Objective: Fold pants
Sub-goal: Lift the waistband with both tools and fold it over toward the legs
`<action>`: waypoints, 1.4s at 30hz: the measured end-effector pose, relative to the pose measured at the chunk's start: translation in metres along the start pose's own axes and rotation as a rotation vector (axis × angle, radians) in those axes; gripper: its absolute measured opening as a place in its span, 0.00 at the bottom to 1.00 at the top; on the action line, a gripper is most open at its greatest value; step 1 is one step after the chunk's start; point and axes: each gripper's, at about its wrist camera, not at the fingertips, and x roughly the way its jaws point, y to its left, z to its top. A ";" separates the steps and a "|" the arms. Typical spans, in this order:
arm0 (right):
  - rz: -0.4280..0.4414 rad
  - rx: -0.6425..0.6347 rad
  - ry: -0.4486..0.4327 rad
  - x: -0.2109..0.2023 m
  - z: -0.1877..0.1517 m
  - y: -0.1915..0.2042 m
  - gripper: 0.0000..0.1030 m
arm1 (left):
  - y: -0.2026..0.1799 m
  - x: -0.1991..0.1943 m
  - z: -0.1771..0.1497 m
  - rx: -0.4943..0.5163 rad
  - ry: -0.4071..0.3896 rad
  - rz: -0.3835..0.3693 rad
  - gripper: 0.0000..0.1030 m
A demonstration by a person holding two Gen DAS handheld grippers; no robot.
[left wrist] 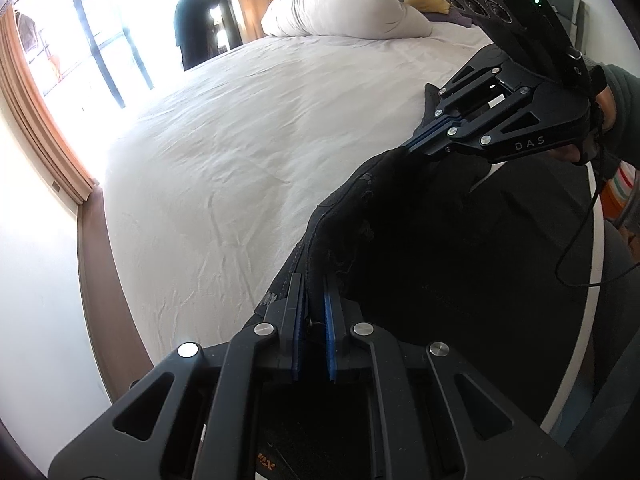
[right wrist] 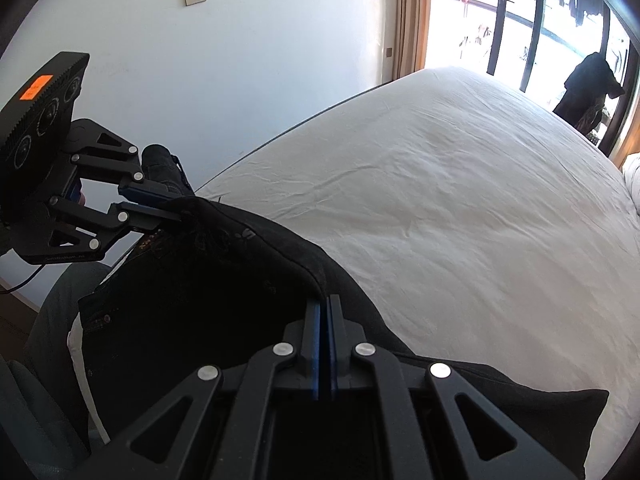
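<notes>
The left gripper (left wrist: 314, 292) has its jaws clamped narrowly on an edge of the black pants (left wrist: 420, 240), and the right gripper (right wrist: 325, 308) is pinched almost closed on another part of the same edge. The pants hang stretched between the two grippers at the near edge of the bed (left wrist: 248, 152). Farther back, a bunched white duvet (left wrist: 352, 0) lies near the window (left wrist: 92, 40).

Pants (left wrist: 420, 240): black, with a stitched seam along one edge and faint printed marks. Held raised and stretched by an upper edge; the rest hung down, lower part draped onto the bed's near edge.
</notes>
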 end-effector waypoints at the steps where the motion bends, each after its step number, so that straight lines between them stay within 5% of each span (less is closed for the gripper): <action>1: 0.001 -0.001 -0.005 -0.002 -0.002 0.004 0.04 | -0.004 -0.004 -0.003 0.005 -0.003 -0.001 0.07; 25: 0.033 -0.019 0.072 -0.019 -0.107 0.097 0.04 | -0.092 -0.040 -0.100 0.154 0.083 -0.130 0.07; 42: 0.002 -0.064 0.183 0.001 -0.179 0.163 0.04 | -0.147 -0.028 -0.153 0.315 0.160 -0.138 0.07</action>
